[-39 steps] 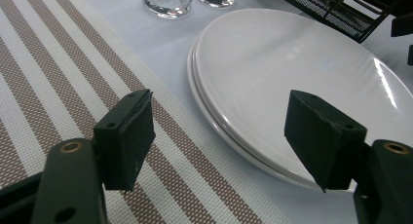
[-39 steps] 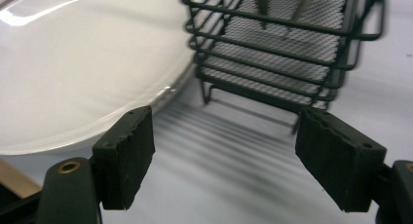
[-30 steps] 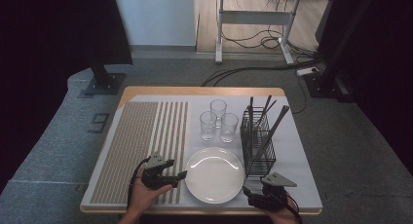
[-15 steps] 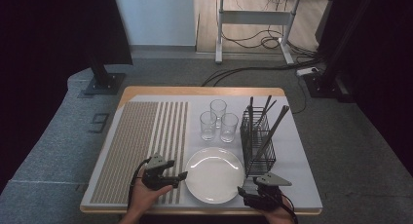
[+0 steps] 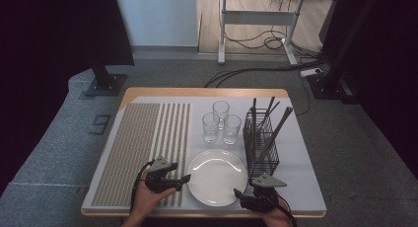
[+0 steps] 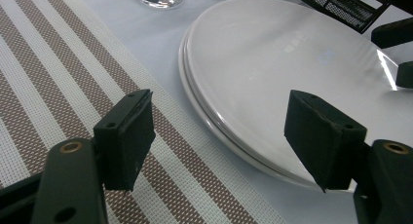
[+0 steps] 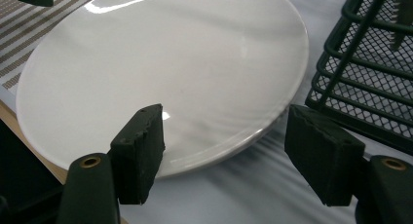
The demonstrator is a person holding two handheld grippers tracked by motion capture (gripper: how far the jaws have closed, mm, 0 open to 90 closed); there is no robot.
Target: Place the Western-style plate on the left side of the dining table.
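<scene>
Plate flat at table's near edge between both grippers, left gripper released just off its left rim, right gripper nearer, jaws closing astride near-right rim, not yet clamped.

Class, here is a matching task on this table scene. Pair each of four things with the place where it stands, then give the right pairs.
Things:
1. white plate
2. three clear glasses
3. black wire basket
4. striped mat

Places:
A. covers the left part of the table
B. at the near edge, between the left hand-held gripper and the right hand-held gripper
C. right of the plate, holding tall dark utensils
D. behind the plate, near the table's middle

Pairs: 1-B, 2-D, 3-C, 4-A
</scene>
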